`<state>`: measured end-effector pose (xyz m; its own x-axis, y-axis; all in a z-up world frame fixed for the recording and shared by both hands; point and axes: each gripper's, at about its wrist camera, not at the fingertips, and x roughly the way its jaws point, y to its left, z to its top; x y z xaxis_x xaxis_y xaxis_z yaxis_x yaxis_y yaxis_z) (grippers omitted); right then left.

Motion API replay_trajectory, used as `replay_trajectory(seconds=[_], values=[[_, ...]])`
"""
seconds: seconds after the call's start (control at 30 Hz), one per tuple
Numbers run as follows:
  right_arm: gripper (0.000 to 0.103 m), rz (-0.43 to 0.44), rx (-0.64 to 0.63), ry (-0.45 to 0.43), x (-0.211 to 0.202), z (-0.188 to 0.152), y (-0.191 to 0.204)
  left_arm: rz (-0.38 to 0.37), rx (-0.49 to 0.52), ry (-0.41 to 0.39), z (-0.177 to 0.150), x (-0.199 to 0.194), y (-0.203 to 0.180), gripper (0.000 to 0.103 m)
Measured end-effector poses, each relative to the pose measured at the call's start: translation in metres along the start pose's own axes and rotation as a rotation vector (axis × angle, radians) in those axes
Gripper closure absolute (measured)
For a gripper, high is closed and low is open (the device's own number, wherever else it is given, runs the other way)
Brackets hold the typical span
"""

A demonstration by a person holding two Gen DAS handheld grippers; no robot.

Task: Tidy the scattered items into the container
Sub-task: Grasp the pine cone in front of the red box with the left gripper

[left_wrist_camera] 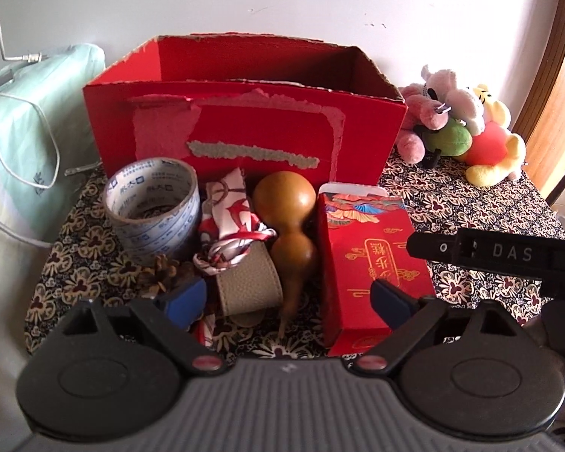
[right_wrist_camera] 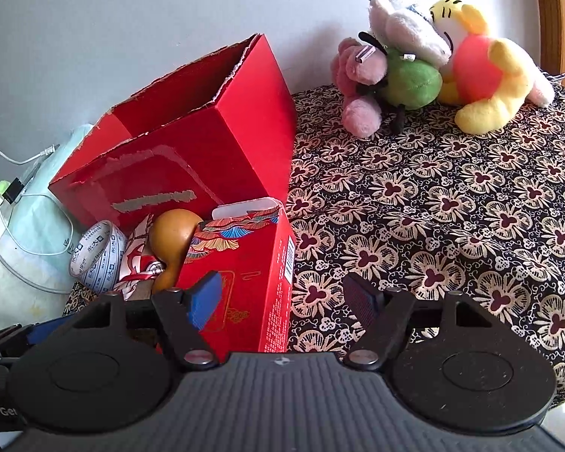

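Dark floral-print tablecloth [right_wrist_camera: 452, 203] covers tabletop, pale wall behind, wood door frame at far right.

Qty 1: open-top red cardboard box w/ torn rim [left_wrist_camera: 245, 113], standing at back near wall; interior not visible from either view.
Qty 1: roll of clear printed packing tape [left_wrist_camera: 152, 209], on its side, front-left of box.
Qty 1: red/white patterned silk scarf, bunched [left_wrist_camera: 231, 222], just beside tape.
Qty 1: tan bottle gourd [left_wrist_camera: 286, 222], lying between scarf and carton.
Qty 1: beige leather strap loop [left_wrist_camera: 250, 286], in front of scarf.
Qty 1: red printed gift carton w/ gold lettering [left_wrist_camera: 369, 263], right of gourd.
Qty 1: brown pine cone [left_wrist_camera: 162, 269], left wrist view only, below tape.
Plush toy pile [right_wrist_camera: 433, 56], approx. 4 pcs (pink, white, green, yellow), well apart at right-rear; seen larger in right wrist view.
Mint-green cloth bundle w/ white cables [left_wrist_camera: 30, 113] at left.

All scattered items outside box, against its front.

Left gripper [left_wrist_camera: 288, 297]: fingers wide, nothing held. Right gripper [right_wrist_camera: 282, 297]: fingers wide, nothing held, left pad in front of carton.
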<state>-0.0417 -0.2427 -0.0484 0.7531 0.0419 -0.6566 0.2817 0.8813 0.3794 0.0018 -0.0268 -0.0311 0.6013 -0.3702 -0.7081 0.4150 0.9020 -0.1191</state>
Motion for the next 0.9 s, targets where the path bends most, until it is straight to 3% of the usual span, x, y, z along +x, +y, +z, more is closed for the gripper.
replay_trajectory(seconds=[0.2, 0.3, 0.43, 0.57, 0.6, 0.7, 0.9], values=[[0.03, 0.129, -0.033, -0.04, -0.001, 0.007, 0.008, 0.086, -0.018, -0.021, -0.002, -0.007, 0.037, 0.01], [0.043, 0.214, -0.085, -0.026, 0.003, 0.009, 0.021, 0.114, -0.062, -0.02, -0.001, -0.009, 0.061, 0.014], [0.053, 0.33, -0.172, 0.029, 0.013, 0.007, 0.046, 0.099, -0.151, -0.003, -0.003, -0.005, 0.083, 0.02], [0.055, 0.417, -0.271, 0.071, 0.021, 0.004, 0.075, 0.073, -0.125, 0.029, -0.007, 0.005, 0.079, 0.035], [0.055, 0.43, -0.296, 0.073, 0.023, 0.004, 0.082, 0.074, -0.108, 0.034, -0.008, 0.008, 0.077, 0.041], [0.055, 0.441, -0.343, 0.083, 0.033, 0.008, 0.097, 0.08, -0.083, 0.035, -0.008, 0.013, 0.075, 0.044], [0.06, 0.488, -0.33, 0.148, 0.053, 0.014, 0.11, 0.04, -0.108, 0.01, -0.007, 0.015, 0.085, 0.054]])
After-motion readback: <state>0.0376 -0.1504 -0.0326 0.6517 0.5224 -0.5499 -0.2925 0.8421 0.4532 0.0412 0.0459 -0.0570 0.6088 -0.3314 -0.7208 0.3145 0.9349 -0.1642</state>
